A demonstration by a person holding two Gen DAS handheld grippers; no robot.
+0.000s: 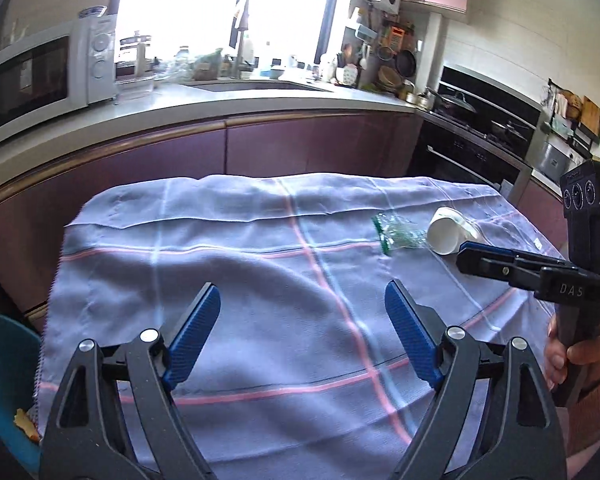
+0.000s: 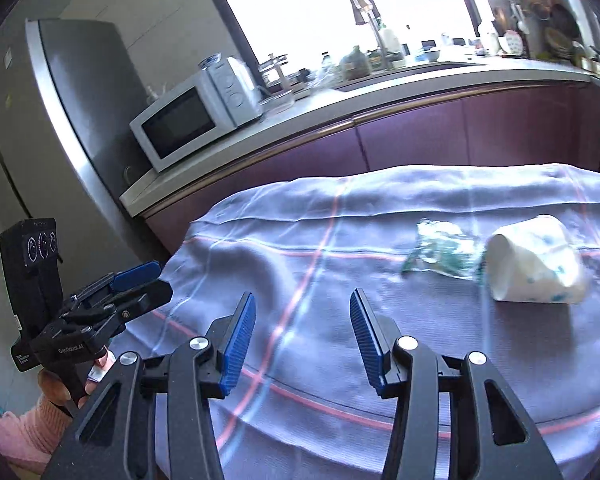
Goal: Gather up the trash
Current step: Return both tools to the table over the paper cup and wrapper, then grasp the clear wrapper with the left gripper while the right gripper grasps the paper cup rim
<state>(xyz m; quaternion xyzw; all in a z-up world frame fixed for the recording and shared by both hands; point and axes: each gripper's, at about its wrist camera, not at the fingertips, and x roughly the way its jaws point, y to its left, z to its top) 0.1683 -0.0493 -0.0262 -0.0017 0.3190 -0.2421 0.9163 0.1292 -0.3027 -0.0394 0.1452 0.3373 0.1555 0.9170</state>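
Observation:
A white paper cup [image 1: 448, 234] with blue spots lies on its side on the lilac checked cloth [image 1: 236, 272], far right. A crumpled clear wrapper [image 1: 398, 232] with green print lies just left of it. Both show in the right wrist view, cup [image 2: 536, 266] and wrapper [image 2: 440, 254]. My left gripper [image 1: 302, 312] is open and empty over the cloth's near middle. My right gripper [image 2: 302, 320] is open and empty, short and left of the wrapper. It shows in the left wrist view [image 1: 472, 256], its tip close to the cup.
A blue bin [image 1: 4, 384] with some scraps sits below the table's left edge. Behind the table runs a counter [image 1: 204, 104] with a microwave [image 1: 40, 76], a sink and a stove [image 1: 480, 120]. A fridge [image 2: 52, 128] stands at the left.

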